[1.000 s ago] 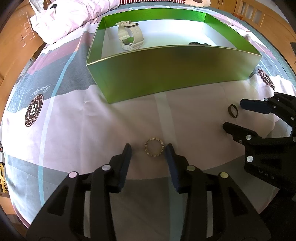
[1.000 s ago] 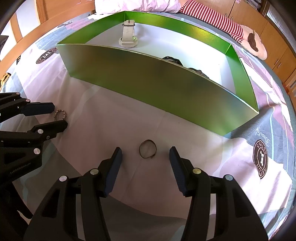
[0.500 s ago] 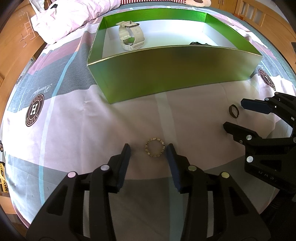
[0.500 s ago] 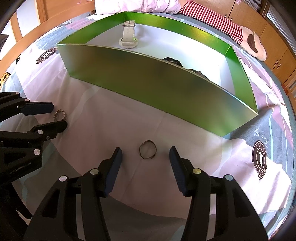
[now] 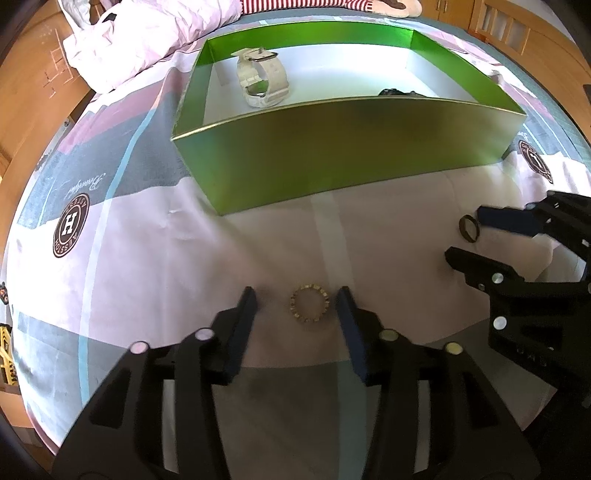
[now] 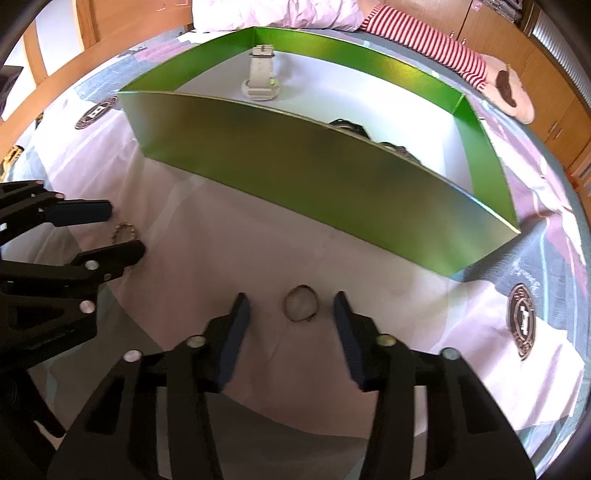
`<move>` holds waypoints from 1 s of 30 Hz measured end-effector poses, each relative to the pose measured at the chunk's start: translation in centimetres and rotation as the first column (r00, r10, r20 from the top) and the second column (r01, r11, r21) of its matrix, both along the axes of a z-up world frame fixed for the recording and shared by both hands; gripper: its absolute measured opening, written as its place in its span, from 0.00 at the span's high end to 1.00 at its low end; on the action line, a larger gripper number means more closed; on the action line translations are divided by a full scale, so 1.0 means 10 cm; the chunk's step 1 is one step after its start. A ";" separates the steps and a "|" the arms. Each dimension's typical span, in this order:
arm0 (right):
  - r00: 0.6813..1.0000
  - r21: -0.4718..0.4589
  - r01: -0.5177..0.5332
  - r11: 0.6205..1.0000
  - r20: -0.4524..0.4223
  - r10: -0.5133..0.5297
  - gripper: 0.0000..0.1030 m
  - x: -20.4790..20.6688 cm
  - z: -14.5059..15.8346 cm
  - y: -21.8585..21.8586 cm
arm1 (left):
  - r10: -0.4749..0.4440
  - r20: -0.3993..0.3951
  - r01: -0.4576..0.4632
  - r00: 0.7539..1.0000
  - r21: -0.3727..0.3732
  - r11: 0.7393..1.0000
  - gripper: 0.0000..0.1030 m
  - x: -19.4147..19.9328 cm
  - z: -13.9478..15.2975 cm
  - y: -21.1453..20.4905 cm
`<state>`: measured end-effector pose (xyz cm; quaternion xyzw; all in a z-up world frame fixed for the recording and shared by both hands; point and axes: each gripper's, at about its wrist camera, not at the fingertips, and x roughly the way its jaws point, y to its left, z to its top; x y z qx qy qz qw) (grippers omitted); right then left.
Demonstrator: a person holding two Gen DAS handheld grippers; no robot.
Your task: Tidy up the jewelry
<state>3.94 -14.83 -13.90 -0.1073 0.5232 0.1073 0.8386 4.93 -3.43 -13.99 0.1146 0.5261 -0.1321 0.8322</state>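
A small beaded gold ring [image 5: 309,305] lies flat on the bedsheet between the fingertips of my left gripper [image 5: 295,306]; its jaws are closing and the pads stand clear of the ring. A dark metal ring [image 6: 300,303] lies between the fingertips of my right gripper [image 6: 290,310], whose jaws are also closing without touching it. Each view shows the other pair: the right gripper [image 5: 463,238] around the dark ring [image 5: 468,228], the left gripper [image 6: 123,230] around the beaded ring [image 6: 125,232]. Behind stands the green box [image 5: 332,162] holding a white watch [image 5: 262,79].
A dark watch [image 6: 349,127] lies in the green box [image 6: 295,155], mostly hidden by its near wall. Pink bedding [image 5: 147,33] and a striped sleeve [image 6: 424,40] lie beyond the box. Wooden bed rails [image 6: 55,88] border the printed sheet.
Both pairs of jaws have narrowed around their rings, the right one more. Neither hand has moved and both rings lie where they were.
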 end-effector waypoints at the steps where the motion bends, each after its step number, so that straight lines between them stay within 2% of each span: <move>1: 1.000 0.001 -0.006 1.000 -0.001 0.006 0.65 0.00 0.00 0.01 | -0.006 0.001 0.006 1.000 0.000 1.000 0.70 -0.01 0.00 -0.01; 2: 1.000 0.008 -0.013 1.000 -0.005 0.013 0.71 -0.01 0.01 0.02 | -0.016 0.002 0.016 1.000 0.002 1.000 0.73 -0.02 0.00 -0.03; 3: 1.000 0.015 -0.018 1.000 -0.007 0.018 0.79 -0.01 0.01 0.03 | -0.022 0.002 0.022 1.000 0.003 1.000 0.80 -0.03 0.00 -0.04; 4: 1.000 0.014 -0.019 1.000 -0.005 0.019 0.80 -0.01 0.01 0.03 | -0.025 0.004 0.025 1.000 0.006 1.000 0.80 -0.04 0.01 -0.06; 11: 1.000 0.032 0.000 0.999 0.009 -0.001 0.81 0.00 0.06 -0.01 | -0.003 0.003 0.003 1.000 -0.019 1.000 0.80 0.01 0.05 0.01; 17: 0.999 0.097 0.035 0.995 0.038 -0.039 0.81 0.06 0.24 -0.12 | 0.025 0.008 -0.025 1.000 -0.047 0.999 0.80 0.07 0.15 0.07; 24: 0.993 0.163 0.049 0.985 0.094 -0.065 0.81 0.08 0.53 -0.18 | 0.065 0.074 -0.059 0.995 -0.083 0.995 0.80 0.20 0.44 0.04; 26: 0.990 0.186 0.062 0.981 0.117 -0.084 0.81 0.10 0.63 -0.24 | 0.085 0.115 -0.076 0.990 -0.076 0.994 0.80 0.25 0.56 0.01; 30: 0.971 0.224 0.111 0.968 0.181 -0.154 0.81 0.22 0.88 -0.41 | 0.109 0.151 -0.093 0.982 -0.113 0.989 0.80 0.37 0.85 -0.07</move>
